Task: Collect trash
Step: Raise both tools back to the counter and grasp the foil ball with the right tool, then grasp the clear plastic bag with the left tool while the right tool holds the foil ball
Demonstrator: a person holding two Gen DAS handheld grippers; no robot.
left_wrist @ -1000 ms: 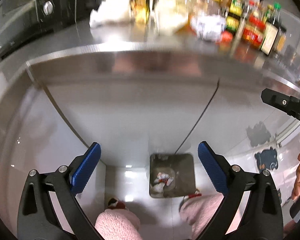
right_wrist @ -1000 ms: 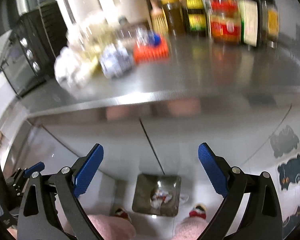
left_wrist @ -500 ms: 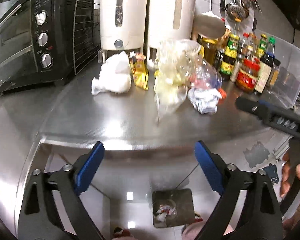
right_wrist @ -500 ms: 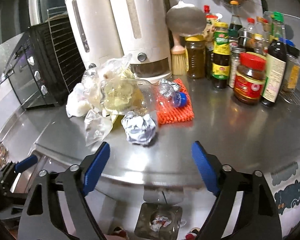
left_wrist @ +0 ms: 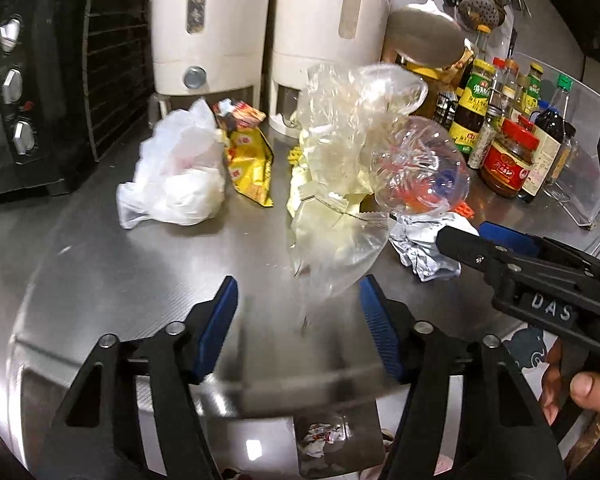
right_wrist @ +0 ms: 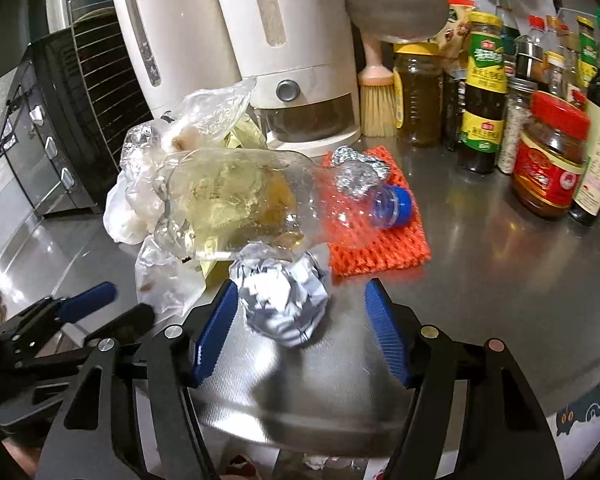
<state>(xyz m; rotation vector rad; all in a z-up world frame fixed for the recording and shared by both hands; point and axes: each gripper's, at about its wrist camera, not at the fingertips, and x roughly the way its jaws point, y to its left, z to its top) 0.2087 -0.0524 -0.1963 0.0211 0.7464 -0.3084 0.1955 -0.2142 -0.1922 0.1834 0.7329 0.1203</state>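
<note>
Left wrist view: right hand-held gripper (left_wrist: 466, 238), open, reads "DAS".

left tongs (left_wrist: 298, 330) jaws spread wide, nothing between pads, right tongs (right_wrist: 302, 326) jaws spread wide too, empty, both angled forward and level, right tongs just right of left, bare fingers (left_wrist: 592, 388) gripping its handle
</note>
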